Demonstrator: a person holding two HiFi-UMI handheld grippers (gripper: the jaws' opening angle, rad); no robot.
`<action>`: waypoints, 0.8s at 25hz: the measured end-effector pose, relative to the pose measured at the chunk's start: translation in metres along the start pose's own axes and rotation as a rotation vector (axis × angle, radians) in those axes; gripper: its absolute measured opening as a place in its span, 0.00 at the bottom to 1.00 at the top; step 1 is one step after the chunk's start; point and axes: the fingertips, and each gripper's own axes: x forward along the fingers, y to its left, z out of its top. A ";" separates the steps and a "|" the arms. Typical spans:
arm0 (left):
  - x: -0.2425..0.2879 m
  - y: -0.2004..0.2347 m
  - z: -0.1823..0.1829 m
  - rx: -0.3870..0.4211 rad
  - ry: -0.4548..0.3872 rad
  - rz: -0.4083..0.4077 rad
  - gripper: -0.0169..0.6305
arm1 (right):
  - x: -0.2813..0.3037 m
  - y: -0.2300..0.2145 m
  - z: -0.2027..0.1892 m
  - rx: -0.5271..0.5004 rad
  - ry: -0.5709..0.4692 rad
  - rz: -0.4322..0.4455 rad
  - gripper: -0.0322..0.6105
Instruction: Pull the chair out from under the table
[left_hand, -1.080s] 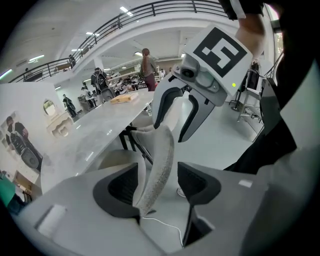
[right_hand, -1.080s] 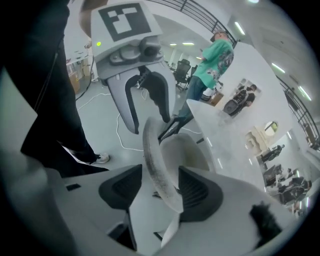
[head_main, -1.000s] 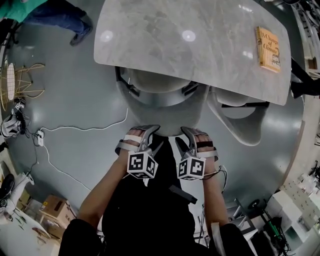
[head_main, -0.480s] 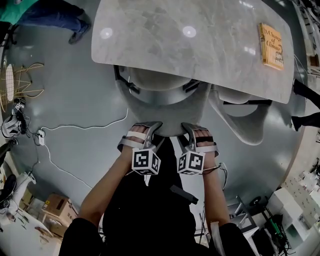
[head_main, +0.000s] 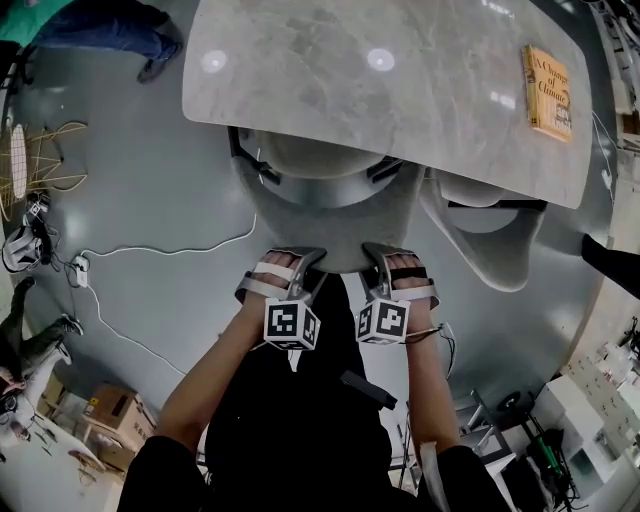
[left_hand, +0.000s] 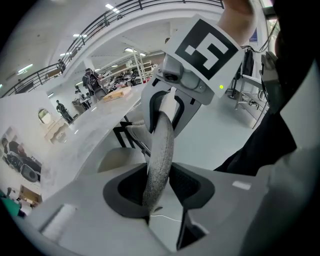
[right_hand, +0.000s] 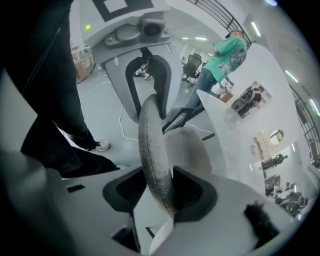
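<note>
Grey floor; marble counter, chair tucked under it. Jaws just closing, left claw and right claw clench the chair back's top rim.

Table: pale grey marble, faint darker veining, white lamp glints. Chair: light grey shell, rim speckled grey-black, frame black. Book: orange-yellow cover, dark lettering. Floor: glossy mid grey. L gripper & R gripper: silver-grey bodies, black pads, white straps; cubes w/ b/w square markers. Trousers: black. Box: brown cardboard. Bystander: teal top, blue jeans.
</note>
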 end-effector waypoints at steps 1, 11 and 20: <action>0.000 0.000 0.000 0.004 -0.003 0.005 0.25 | 0.000 0.001 0.000 -0.008 -0.002 -0.004 0.32; 0.003 -0.003 0.000 0.115 0.019 0.022 0.19 | 0.001 0.003 -0.001 -0.032 0.010 0.003 0.28; 0.002 -0.003 -0.001 0.109 0.014 0.012 0.17 | 0.003 0.005 -0.001 -0.032 0.044 0.021 0.25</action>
